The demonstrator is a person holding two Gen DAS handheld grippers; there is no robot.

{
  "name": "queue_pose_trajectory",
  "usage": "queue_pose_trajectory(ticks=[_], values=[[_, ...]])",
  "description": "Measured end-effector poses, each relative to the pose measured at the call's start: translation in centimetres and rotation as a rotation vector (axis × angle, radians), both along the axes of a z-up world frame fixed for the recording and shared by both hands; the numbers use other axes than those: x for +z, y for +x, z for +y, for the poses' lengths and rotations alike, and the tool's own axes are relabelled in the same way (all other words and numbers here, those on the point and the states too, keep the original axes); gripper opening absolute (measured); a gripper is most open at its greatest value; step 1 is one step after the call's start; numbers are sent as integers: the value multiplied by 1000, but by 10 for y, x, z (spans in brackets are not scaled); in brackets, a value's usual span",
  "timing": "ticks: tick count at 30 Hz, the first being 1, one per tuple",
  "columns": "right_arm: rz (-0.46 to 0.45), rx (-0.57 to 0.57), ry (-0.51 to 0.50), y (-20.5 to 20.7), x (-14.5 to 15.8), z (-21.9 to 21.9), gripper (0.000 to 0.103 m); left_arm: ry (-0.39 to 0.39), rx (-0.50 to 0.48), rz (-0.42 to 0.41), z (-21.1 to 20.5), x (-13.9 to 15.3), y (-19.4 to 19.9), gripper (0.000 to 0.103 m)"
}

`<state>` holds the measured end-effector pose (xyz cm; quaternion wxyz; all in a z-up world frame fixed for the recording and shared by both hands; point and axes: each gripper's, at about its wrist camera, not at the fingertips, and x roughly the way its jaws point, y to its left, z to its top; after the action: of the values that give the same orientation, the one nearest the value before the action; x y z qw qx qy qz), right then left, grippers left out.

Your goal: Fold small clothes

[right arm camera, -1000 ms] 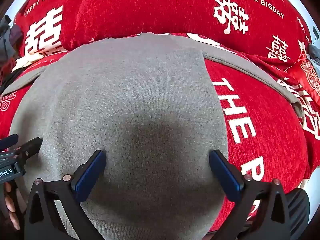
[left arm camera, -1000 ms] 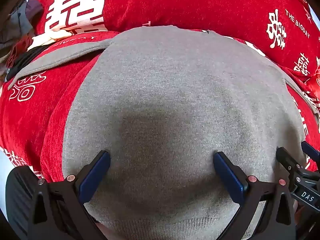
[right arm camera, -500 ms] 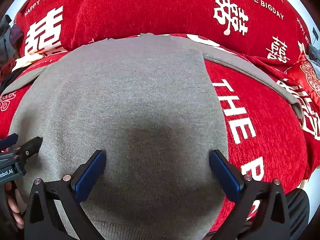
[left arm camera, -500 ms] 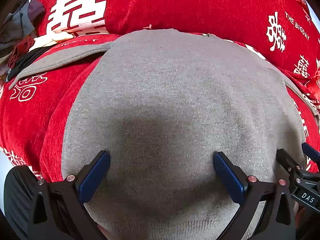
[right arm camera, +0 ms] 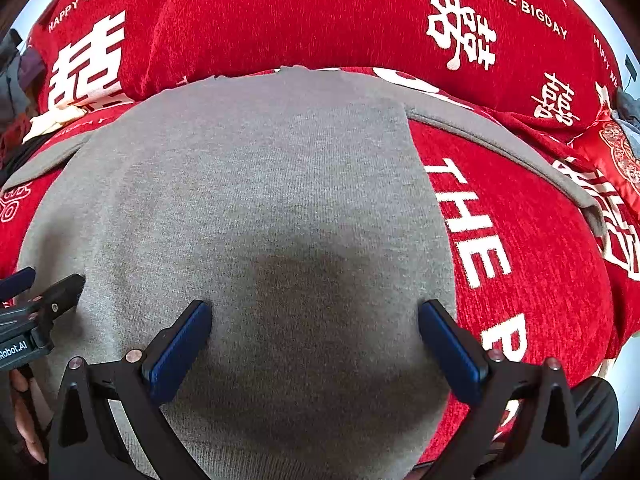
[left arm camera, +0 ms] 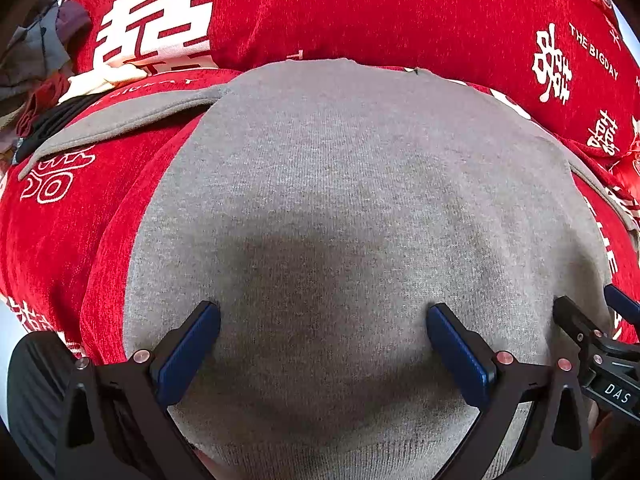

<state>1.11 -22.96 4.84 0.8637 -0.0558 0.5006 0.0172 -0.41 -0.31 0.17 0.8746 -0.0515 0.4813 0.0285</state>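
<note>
Compared with the frames taken half a second and one second ago, we find almost no change: the grey knit garment [left arm camera: 352,216] lies flat on the red printed cover [left arm camera: 360,12] as before, and both grippers remain low over its near hem, only a trace closer.

The left gripper [left arm camera: 323,340] has its jaws spread wide, the blue pads [left arm camera: 188,354] standing apart with bare knit between them. The right gripper [right arm camera: 314,338] is likewise spread, pinching nothing. We cannot tell whether the fingertips touch the fabric.

In the left wrist view, we see the garment's left sleeve [left arm camera: 120,126] running out over the cover, a pile of other clothes [left arm camera: 36,80] at the far left edge, and the right gripper's finger at the lower right.

In the right wrist view, we see the garment's right sleeve [right arm camera: 500,144] extending across the cover, the garment's straight right side edge beside white lettering [right arm camera: 468,220], and the left gripper's finger [right arm camera: 60,296] at the left, with the person's fingers [right arm camera: 28,428] below it.
</note>
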Motion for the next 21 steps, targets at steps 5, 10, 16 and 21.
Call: queue_pose_trajectory(ticks=[5,10,16,21], values=[[1,-1,2,0,0,0,103,1,-1,-1,0,0,0,103],[1,-1,2,0,0,0,103,1,0,0,0,0,0,103],[9,-5,-2,2,0,1,103,2,-3,11,0,0,2,103],[15,-4,-1,3,0,1,103,7,-3,15,0,0,3,103]])
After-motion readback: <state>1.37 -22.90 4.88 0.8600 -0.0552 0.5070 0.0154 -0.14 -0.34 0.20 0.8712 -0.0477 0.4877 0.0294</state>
